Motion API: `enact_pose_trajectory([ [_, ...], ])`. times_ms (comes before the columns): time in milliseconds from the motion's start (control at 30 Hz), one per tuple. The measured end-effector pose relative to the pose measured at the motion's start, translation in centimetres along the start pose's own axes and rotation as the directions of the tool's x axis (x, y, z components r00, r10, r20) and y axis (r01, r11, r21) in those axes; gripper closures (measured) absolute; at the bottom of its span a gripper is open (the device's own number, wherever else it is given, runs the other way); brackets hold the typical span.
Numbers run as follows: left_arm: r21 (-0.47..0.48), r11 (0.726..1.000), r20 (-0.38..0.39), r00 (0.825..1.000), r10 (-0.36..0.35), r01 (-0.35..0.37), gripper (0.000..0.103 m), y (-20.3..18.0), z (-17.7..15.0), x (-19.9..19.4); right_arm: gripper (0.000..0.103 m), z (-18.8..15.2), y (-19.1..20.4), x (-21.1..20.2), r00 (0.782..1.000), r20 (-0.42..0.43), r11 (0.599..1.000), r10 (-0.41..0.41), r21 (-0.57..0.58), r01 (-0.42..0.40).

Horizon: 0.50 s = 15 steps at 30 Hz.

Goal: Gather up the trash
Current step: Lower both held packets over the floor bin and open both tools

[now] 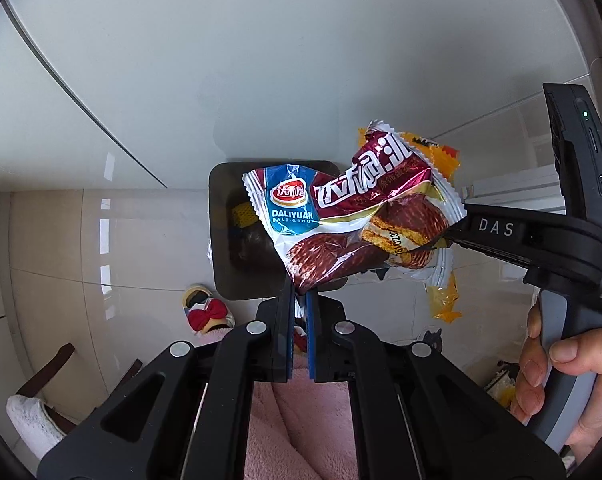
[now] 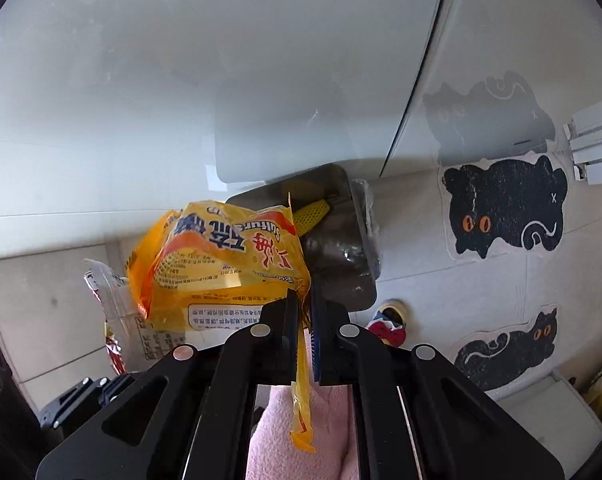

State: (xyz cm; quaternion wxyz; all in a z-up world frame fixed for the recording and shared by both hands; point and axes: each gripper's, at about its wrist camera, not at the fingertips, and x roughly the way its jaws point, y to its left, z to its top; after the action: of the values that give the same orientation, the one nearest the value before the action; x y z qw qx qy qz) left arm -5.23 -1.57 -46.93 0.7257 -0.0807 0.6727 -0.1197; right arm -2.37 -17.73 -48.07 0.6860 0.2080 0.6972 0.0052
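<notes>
- Wrappers hang above a dark bin [image 1: 221,240] that stands on the tiled floor against a white cabinet; the bin serves as landmark.
- Left hand-held gripper [image 1: 300,308] is clamped shut on the bottom corner of a maroon-and-blue cake wrapper [image 1: 341,224]. The wrapper's long axis runs slantwise, from the pinched corner up and away toward its far serrated end, over the bin's near right edge.
- Right hand-held gripper [image 2: 305,312] is closed on the corner of a yellow wrapper [image 2: 221,260], which spreads left of the bin's mouth with its long axis roughly sideways; a torn strip dangles down between the fingers.
- Inside the bin lie a yellow mesh piece [image 2: 313,212] and dark rubbish.
- Beside the bin, a cat-shaped mat [image 2: 505,208] lies on the floor.
</notes>
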Motion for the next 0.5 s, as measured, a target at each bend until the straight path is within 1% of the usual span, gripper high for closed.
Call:
enact_pose_trajectory([
  [100, -0.001, 1.000, -0.014, 1.000, -0.004, 0.004, 0.099, 0.3, 0.1, 1.1, 0.096, 0.1, 0.0, 0.8, 1.000, -0.005, 1.000, 0.019, 0.015, -0.019],
  [133, 0.000, 1.000, -0.018, 1.000, -0.002, 0.002, 0.098, 0.5, 0.1, 1.2, 0.093, 0.1, 0.0, 1.0, 1.000, -0.010, 1.000, 0.023, 0.019, -0.022],
  [167, -0.001, 1.000, -0.022, 1.000, 0.004, -0.004, 0.096, 0.8, 0.1, 1.4, 0.093, 0.2, 0.0, 1.3, 1.000, -0.018, 0.999, 0.025, 0.023, -0.024],
  [233, -0.008, 1.000, -0.026, 1.000, 0.012, -0.012, 0.096, 1.2, 0.1, 1.6, 0.093, 0.3, 0.1, 1.7, 0.999, -0.023, 0.999, 0.026, 0.029, -0.025],
  [300, -0.016, 1.000, -0.029, 0.999, 0.014, -0.014, 0.093, 1.6, 0.3, 1.8, 0.092, 0.4, 0.2, 1.9, 0.999, -0.027, 0.999, 0.028, 0.031, -0.027],
  [367, -0.021, 1.000, -0.028, 1.000, 0.012, -0.013, 0.087, 1.6, 0.5, 1.7, 0.092, 0.6, 0.2, 2.0, 0.999, -0.029, 0.999, 0.030, 0.036, -0.029],
  [467, -0.011, 1.000, -0.027, 1.000, 0.012, -0.012, 0.079, 1.5, 0.9, 1.6, 0.082, 0.8, 0.1, 2.0, 0.999, -0.036, 0.998, 0.038, 0.048, -0.037],
  [500, -0.008, 1.000, -0.025, 1.000, 0.011, -0.011, 0.079, 1.4, 1.0, 1.6, 0.077, 0.8, 0.1, 2.1, 0.999, -0.035, 0.998, 0.039, 0.050, -0.037],
])
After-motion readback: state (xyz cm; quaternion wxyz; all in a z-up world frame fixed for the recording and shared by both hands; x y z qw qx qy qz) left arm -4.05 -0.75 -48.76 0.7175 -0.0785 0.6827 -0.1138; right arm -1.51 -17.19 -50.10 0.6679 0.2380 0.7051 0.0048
